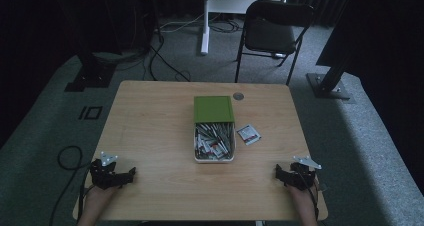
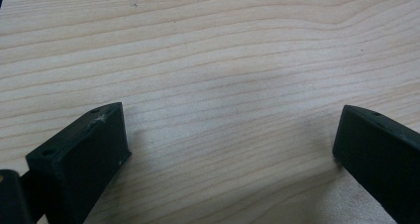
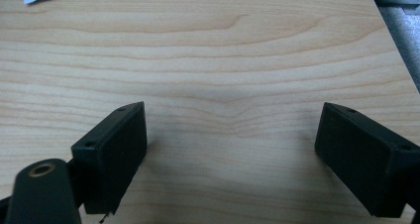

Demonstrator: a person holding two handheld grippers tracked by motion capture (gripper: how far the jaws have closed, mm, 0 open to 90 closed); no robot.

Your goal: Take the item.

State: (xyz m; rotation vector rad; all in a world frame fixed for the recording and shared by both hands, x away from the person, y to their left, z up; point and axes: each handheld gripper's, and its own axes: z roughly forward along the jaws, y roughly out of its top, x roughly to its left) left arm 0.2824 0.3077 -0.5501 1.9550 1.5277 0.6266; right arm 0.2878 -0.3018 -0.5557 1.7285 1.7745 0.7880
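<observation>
Both the left tongs (image 1: 131,173) and right tongs (image 1: 278,173) rest wide open and empty at the counter's (image 1: 150,131) near corners, well apart from the packet-filled white box (image 1: 214,142) at its middle, so a hasty reach risks tipping the box or knocking the loose sachet (image 1: 248,134) just beside it.

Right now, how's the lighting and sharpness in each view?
High view: dim and soft, the room behind nearly black, the table lit best, the box contents indistinct. Left gripper view: bright, even light, crisp wood grain, soft shadows under the left gripper. Right gripper view: similar; the right gripper casts faint shadows, near edges slightly blurred.
</observation>
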